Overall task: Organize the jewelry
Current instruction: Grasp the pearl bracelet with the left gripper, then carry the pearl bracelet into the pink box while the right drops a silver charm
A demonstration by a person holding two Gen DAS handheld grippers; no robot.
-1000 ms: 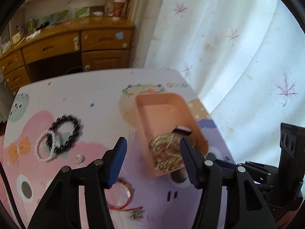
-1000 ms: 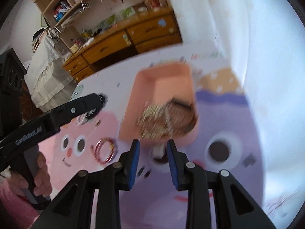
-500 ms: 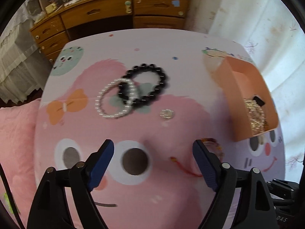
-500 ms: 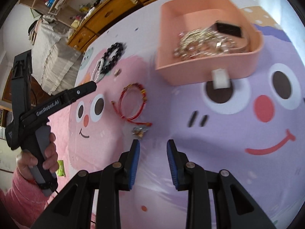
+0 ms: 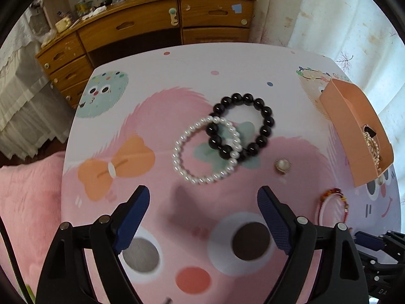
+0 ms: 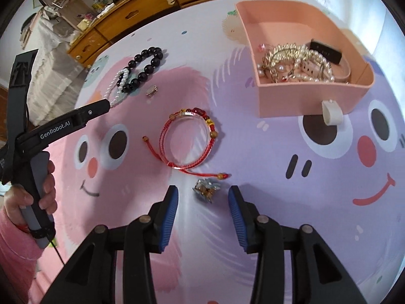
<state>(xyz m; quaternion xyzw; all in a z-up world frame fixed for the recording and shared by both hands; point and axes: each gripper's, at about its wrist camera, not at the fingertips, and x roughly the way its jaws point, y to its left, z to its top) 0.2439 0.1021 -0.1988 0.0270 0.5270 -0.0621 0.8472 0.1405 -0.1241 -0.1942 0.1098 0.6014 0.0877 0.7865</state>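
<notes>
A white pearl bracelet (image 5: 177, 157) overlaps a black bead bracelet (image 5: 268, 121) on the cartoon tabletop, just beyond my left gripper (image 5: 202, 192), which is open wide and holds nothing. A round pearl brooch (image 5: 283, 164) lies to their right. In the right wrist view a small sparkly ornament (image 6: 205, 190) lies on the table between the fingers of my right gripper (image 6: 203, 192). Its jaws are opening and the pads do not touch the ornament. A red cord bracelet (image 6: 165, 136) lies just beyond. The peach tray (image 6: 303, 98) at the far right holds several gold and pearl pieces.
A person's hand (image 6: 30, 197) in a pink sleeve holds the left gripper's handle at the left. A wooden dresser (image 5: 141, 25) stands behind the table, and a white curtain (image 5: 329, 12) hangs at the right. Pink bedding (image 5: 27, 202) lies past the table's left edge (image 5: 66, 152).
Both grippers left the tray and came down toward the tabletop. The left swung over to the pearl and black bracelets and widened. The right now straddles the sparkly ornament, jaws wider.
</notes>
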